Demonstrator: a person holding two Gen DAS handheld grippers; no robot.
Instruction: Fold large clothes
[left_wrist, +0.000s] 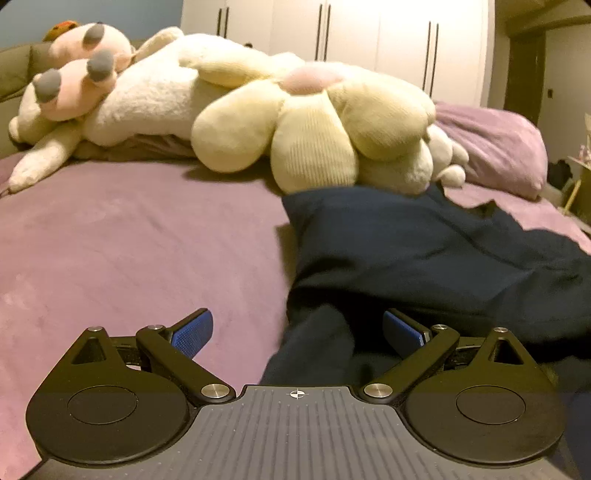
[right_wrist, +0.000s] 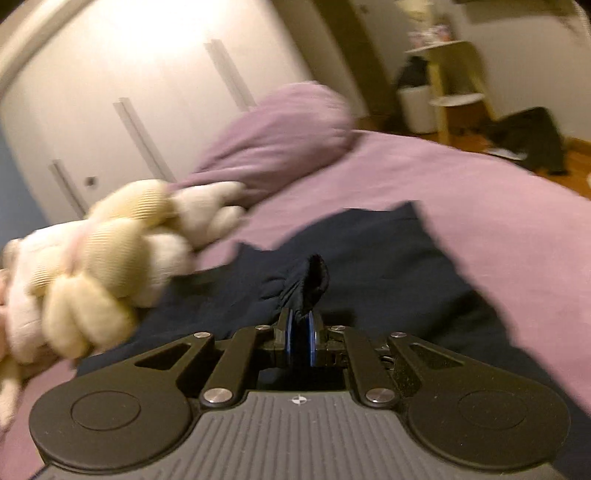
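A dark navy garment (left_wrist: 424, 254) lies spread on the purple bedcover (left_wrist: 129, 240), its far edge against the plush toys. My left gripper (left_wrist: 297, 330) is open above the garment's near left edge; a fold of the cloth rises between its blue pads (left_wrist: 194, 332) without being pinched. In the right wrist view the same navy garment (right_wrist: 369, 251) covers the bed, and my right gripper (right_wrist: 300, 341) is shut on a bunched tuft of it that sticks up past the fingertips. That view is blurred by motion.
A flower-shaped cream plush (left_wrist: 317, 125) and white and pink plush toys (left_wrist: 122, 92) crowd the head of the bed. A purple pillow (left_wrist: 495, 144) lies at the right. White wardrobe doors (left_wrist: 369, 33) stand behind. A yellow stool (right_wrist: 454, 85) and dark items sit on the floor beyond.
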